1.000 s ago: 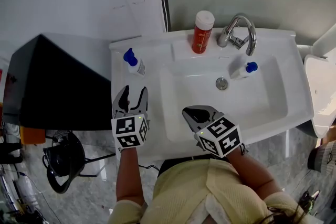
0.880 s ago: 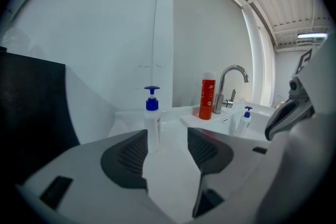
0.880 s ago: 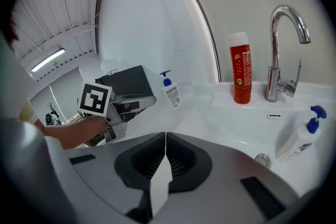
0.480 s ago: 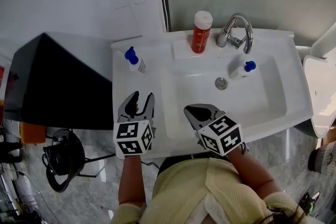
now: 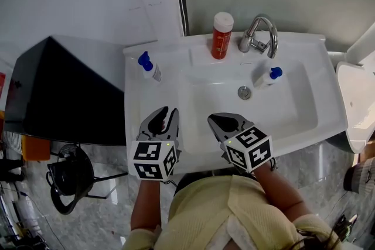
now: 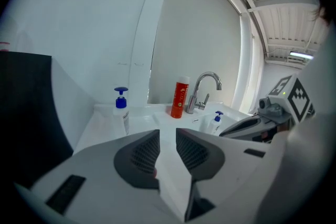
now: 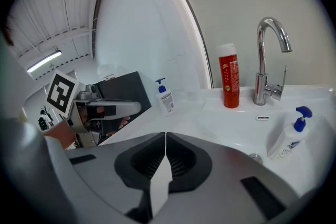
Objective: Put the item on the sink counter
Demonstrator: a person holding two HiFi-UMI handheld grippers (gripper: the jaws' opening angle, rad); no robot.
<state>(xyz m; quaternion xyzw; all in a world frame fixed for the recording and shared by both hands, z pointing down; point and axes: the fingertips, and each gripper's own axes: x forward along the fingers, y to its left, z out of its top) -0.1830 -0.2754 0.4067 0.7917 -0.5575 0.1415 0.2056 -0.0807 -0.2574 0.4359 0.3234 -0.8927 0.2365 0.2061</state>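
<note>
Since the earlier frames my left gripper [image 5: 166,112] has pulled back from the pump bottle [image 5: 147,66] toward the bench's [image 5: 133,92] front edge, sliding a little toward the basin [image 5: 281,103]. Its jaws have just been closing and now stand a narrow gap apart, with nothing between them. The bottle stands upright near the bench's back-left corner, well apart from both grippers. My right gripper [image 5: 221,121] has stayed over the front edge, jaws pressed together and empty. Both grippers point forward and slightly down, side by side, forearms close to my body. A second pump bottle [image 5: 265,75] lies in the basin.
</note>
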